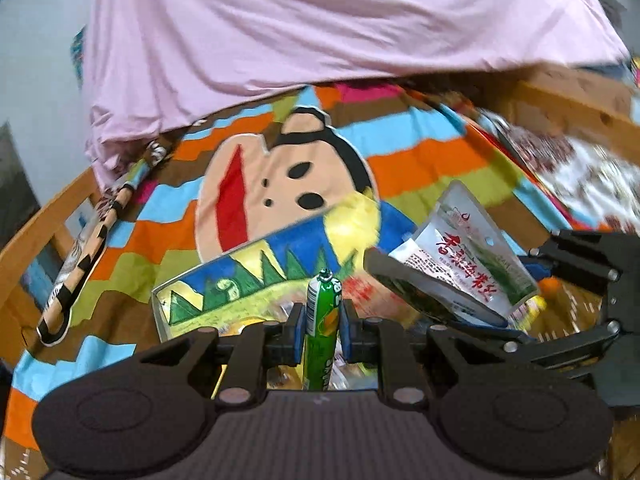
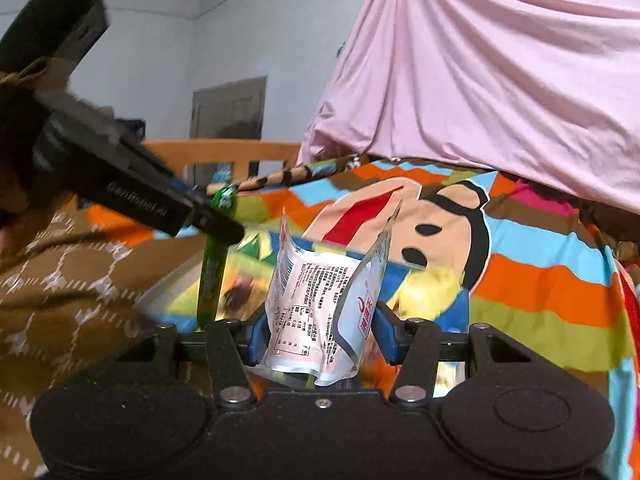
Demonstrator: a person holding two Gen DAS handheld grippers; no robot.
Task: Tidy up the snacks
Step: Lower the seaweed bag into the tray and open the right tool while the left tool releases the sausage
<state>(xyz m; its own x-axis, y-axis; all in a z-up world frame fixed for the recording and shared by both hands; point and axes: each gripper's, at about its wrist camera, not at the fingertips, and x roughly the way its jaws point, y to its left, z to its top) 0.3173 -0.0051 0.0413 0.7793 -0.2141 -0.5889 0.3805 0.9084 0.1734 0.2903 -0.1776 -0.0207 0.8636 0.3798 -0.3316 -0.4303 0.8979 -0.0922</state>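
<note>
Left tongs (image 1: 322, 330), blue-padded, clenched on one slim green glossy stick (image 1: 320, 340), held upright. Right tongs (image 2: 320, 330) grasping one crinkled white foil pouch (image 2: 316, 312), red print, curled between pads. Both held above one clear box (image 1: 192, 296) of snacks on bed (image 1: 420, 160) with striped cartoon quilt, near its wooden footrail. One pink sheet (image 1: 280, 20) draped beyond.

The left gripper (image 1: 322, 326) pinches a green stick (image 1: 321, 320) upright between its blue pads (image 1: 298, 330). To the right, the right gripper (image 1: 452, 304) grips a white pouch (image 1: 464, 258), above a box (image 1: 160, 312) on the striped blanket (image 1: 420, 168). A pink sheet (image 1: 300, 28) hangs behind.
</note>
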